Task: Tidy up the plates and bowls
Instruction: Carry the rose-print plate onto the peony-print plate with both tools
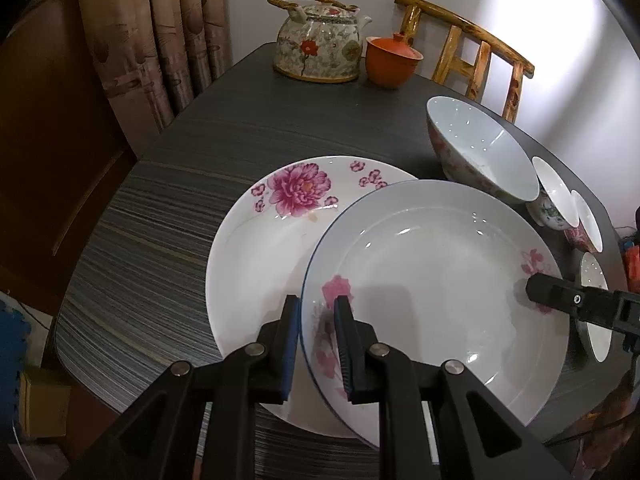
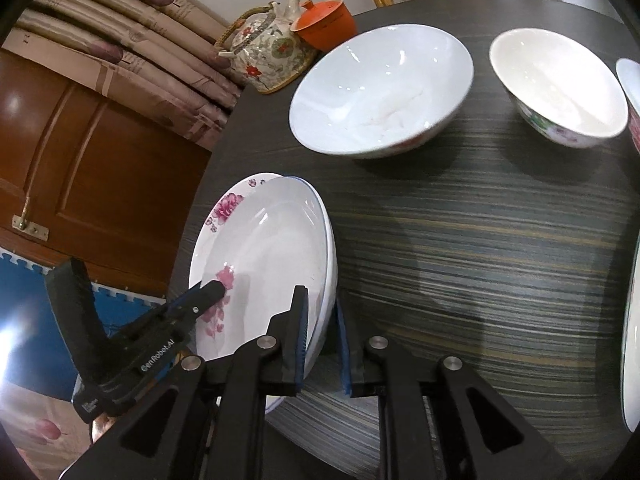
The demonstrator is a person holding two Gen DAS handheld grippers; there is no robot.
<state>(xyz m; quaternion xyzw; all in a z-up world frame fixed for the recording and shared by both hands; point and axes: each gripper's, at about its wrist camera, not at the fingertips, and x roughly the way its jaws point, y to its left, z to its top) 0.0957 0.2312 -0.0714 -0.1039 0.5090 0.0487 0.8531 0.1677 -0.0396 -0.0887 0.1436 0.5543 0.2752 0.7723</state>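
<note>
A white plate with a thin blue rim and faint pink flowers [image 1: 432, 280] lies tilted across a second white plate with a large magenta flower [image 1: 280, 216], offset to its right. My left gripper [image 1: 317, 300] is shut on the blue-rimmed plate's near rim. My right gripper [image 1: 534, 290] pinches the opposite rim. In the right wrist view the same plate [image 2: 264, 260] has its edge between the right gripper [image 2: 320, 294] fingers, and the left gripper [image 2: 216, 290] clamps its far side over a pink flower. The flowered plate [image 2: 228, 204] shows behind it.
On the dark striped table [image 2: 480, 260] stand a large white bowl [image 2: 380, 92], a smaller bowl [image 2: 560, 88] and more dishes at the right edge [image 2: 632, 340]. A floral teapot [image 1: 320, 44] and an orange lidded cup [image 1: 390, 60] sit at the back. A wooden chair [image 1: 472, 52] stands behind.
</note>
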